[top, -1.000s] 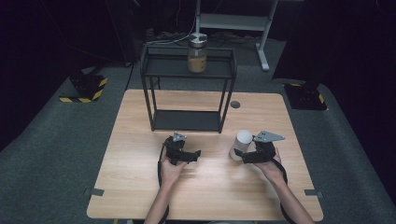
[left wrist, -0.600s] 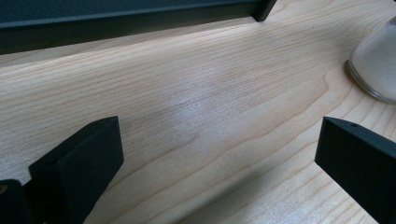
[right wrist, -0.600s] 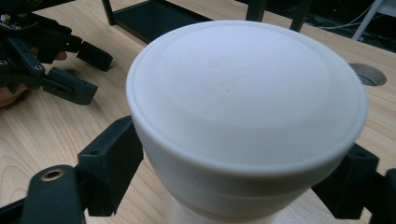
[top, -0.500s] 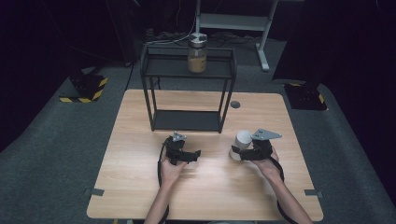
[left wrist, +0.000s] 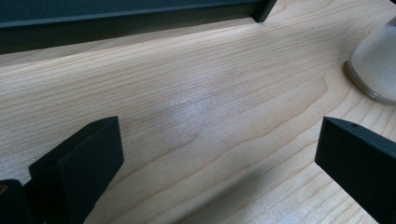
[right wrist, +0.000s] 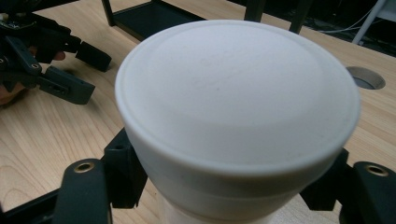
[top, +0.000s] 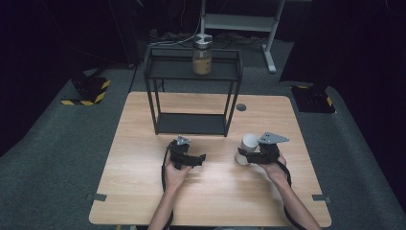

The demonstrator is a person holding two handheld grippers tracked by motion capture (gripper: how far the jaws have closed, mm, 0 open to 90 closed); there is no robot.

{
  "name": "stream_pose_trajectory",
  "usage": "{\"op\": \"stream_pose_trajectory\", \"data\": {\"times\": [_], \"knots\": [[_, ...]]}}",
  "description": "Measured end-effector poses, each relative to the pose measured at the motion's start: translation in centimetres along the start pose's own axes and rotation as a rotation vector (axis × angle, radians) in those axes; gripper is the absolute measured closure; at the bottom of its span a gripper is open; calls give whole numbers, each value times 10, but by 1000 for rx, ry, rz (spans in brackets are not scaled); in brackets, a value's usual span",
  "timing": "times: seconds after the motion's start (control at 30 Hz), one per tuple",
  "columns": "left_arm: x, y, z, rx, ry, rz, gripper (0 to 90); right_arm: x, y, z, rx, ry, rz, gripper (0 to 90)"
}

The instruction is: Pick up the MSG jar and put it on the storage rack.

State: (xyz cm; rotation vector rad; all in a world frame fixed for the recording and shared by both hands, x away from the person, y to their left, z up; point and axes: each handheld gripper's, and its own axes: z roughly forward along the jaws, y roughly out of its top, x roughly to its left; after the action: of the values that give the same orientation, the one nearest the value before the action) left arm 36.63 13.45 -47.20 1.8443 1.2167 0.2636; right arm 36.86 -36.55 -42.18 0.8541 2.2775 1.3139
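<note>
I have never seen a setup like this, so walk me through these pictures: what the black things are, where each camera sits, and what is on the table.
No robot here: a person holds a two-jaw tool in each hand. The high view looks down on a wooden table. On it stand a black metal shelf, with a jar of brownish stuff on its top, and a white jar.

The other two views come from cameras riding on the tools. The left tool stands open over bare wood. The right tool has just been closing, and its jaws now sit against both sides of the white jar under its lid.
</note>
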Motion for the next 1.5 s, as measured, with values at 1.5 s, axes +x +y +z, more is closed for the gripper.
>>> {"op": "stream_pose_trajectory", "data": {"times": [1.5], "knots": [[0,0,0,0,-1,-2,12,5,2,-5,-10,-20,-45,352]]}}
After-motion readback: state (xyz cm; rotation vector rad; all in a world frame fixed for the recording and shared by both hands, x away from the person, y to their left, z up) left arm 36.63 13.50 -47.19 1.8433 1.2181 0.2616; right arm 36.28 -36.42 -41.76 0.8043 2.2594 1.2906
